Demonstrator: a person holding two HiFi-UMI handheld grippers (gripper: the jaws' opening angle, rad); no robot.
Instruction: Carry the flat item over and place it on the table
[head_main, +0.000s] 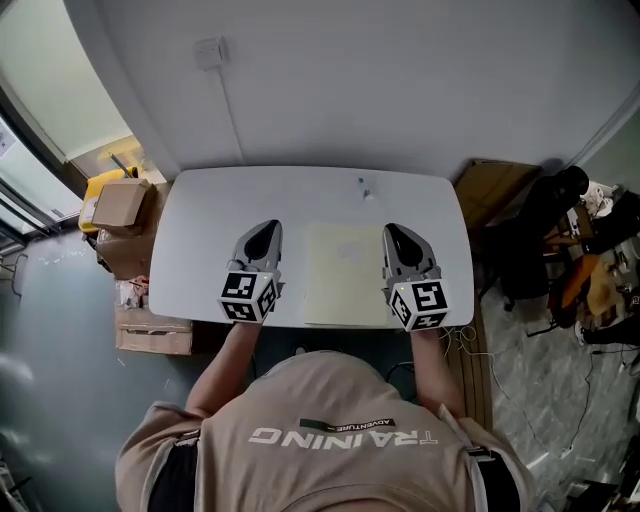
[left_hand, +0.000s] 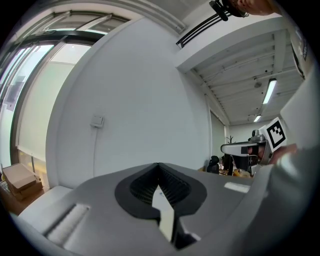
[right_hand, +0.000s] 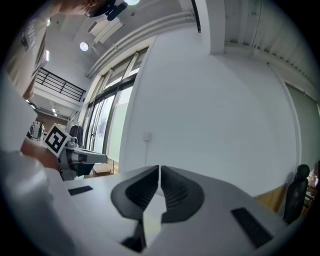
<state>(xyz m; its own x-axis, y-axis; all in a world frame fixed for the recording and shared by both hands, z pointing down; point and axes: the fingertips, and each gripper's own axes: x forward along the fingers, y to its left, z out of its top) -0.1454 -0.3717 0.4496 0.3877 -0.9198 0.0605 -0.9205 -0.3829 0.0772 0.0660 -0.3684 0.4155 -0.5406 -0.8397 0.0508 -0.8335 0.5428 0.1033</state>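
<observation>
Pale yellow, the flat sheet lies on the white table, toward its 6 o'clock edge, between our 2 grippers. We hold the left gripper at the sheet's 9 o'clock, a little apart from it, its jaws clenched tip to tip on nothing. The right gripper rests at the sheet's 3 o'clock, just beside its edge, jaws likewise pressed together with nothing visible between them. Cardboard boxes stand off the table's 9 o'clock end.
</observation>
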